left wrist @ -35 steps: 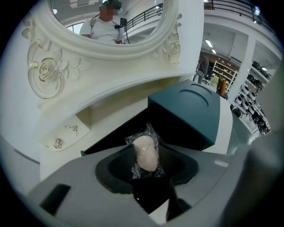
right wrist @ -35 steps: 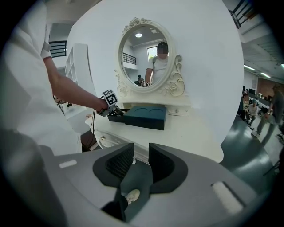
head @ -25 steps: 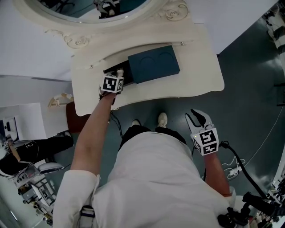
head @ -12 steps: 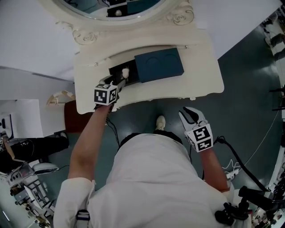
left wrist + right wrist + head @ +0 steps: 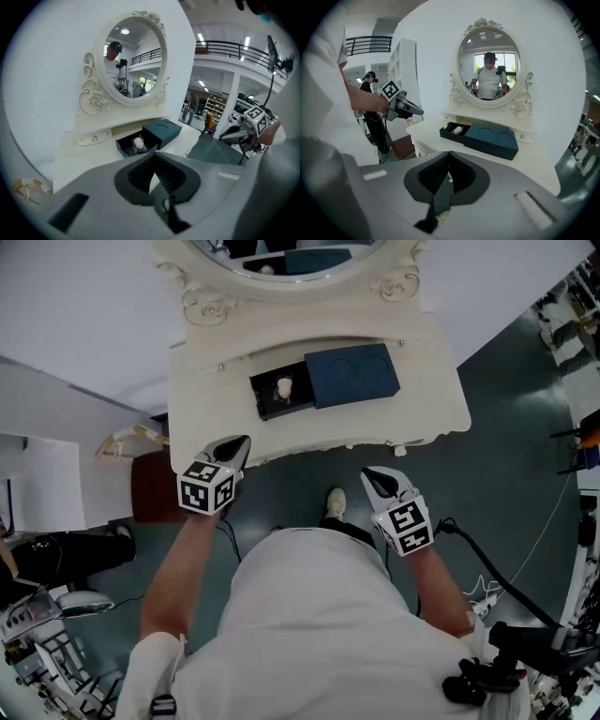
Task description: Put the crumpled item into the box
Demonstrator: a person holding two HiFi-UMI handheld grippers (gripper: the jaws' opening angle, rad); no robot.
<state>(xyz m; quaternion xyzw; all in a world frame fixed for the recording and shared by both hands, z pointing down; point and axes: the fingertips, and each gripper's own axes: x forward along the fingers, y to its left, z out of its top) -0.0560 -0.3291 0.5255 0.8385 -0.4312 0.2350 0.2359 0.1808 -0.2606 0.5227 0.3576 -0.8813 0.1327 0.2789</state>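
Observation:
A dark teal box (image 5: 352, 376) lies on the cream vanity table (image 5: 431, 418), its black drawer tray (image 5: 265, 401) slid out to the left. The crumpled white item (image 5: 284, 387) rests inside that tray, and shows too in the left gripper view (image 5: 138, 143) and the right gripper view (image 5: 458, 130). My left gripper (image 5: 234, 446) hovers at the table's front edge, short of the box, shut and empty (image 5: 154, 163). My right gripper (image 5: 373, 476) hangs below the table edge over the floor, also shut on nothing (image 5: 449, 161).
An oval mirror (image 5: 281, 254) in an ornate frame stands behind the box. A brown stool (image 5: 150, 491) sits under the table's left end. Cables (image 5: 511, 582) run over the green floor at right. My shoe (image 5: 336, 502) is by the table.
The left gripper has pulled back from the box's tray to the table's front edge and shut, leaving the crumpled item in the tray. The right gripper's jaws have shut.

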